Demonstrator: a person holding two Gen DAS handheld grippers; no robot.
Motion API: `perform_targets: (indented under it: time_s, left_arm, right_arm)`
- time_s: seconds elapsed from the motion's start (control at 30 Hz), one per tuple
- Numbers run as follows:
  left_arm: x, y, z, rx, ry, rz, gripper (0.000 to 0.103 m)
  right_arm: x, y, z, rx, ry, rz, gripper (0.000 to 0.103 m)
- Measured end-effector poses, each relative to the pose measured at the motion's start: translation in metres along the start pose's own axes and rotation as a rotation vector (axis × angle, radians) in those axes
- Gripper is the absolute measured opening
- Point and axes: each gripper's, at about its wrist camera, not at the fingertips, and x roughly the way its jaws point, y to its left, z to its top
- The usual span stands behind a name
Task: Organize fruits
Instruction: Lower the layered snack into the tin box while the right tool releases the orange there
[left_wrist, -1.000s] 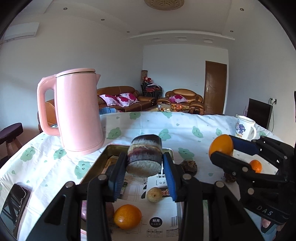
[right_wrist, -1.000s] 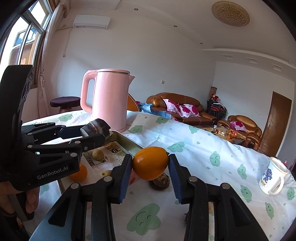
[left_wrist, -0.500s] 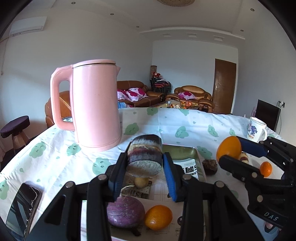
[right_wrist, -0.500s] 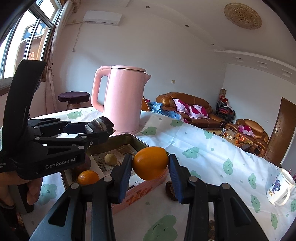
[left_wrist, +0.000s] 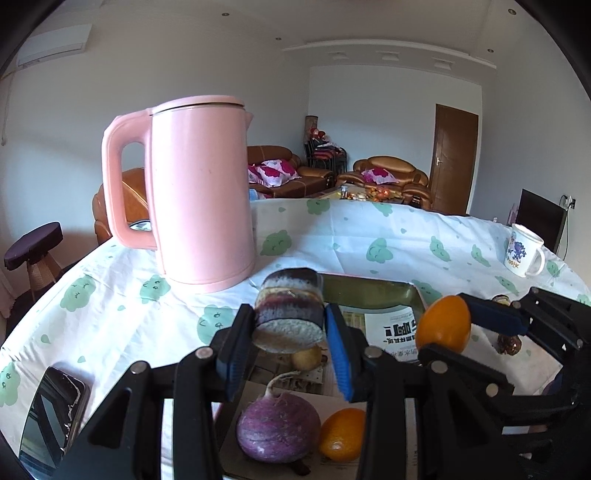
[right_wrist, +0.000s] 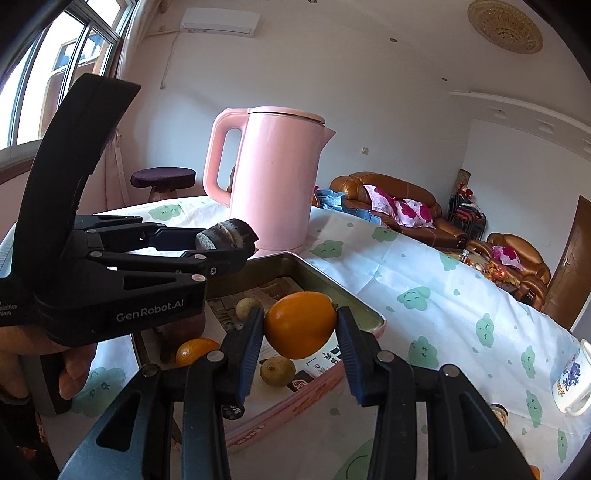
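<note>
Both grippers clamped, left gripper (left_wrist: 290, 341) on dark unidentifiable chunk (left_wrist: 289, 314), right gripper (right_wrist: 300, 345) on orange fruit (right_wrist: 300, 325)

A home living room is shown. Brown leather sofas (left_wrist: 277, 173) with pink cushions (right_wrist: 402, 210) are seen at the far wall, beside a wooden door (left_wrist: 452, 158). Nearer, a kettle (left_wrist: 201, 192) and mug (left_wrist: 522, 251) stand on a table (left_wrist: 369, 236) covered by a patterned cloth.
</note>
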Motion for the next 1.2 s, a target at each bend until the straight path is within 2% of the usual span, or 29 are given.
perform_targets:
  time_s: [0.47,1.2]
  left_arm:
    - [0.014,0.005,-0.001,0.006,0.057,0.017,0.041]
    - [0.027,0.004,-0.001,0.022,0.133,-0.011,0.041]
  right_arm:
    - [0.014,-0.001,0.001,0.009,0.064,0.036,0.042]
    - [0.035,0.003,-0.002,-0.005,0.176,0.088,0.042]
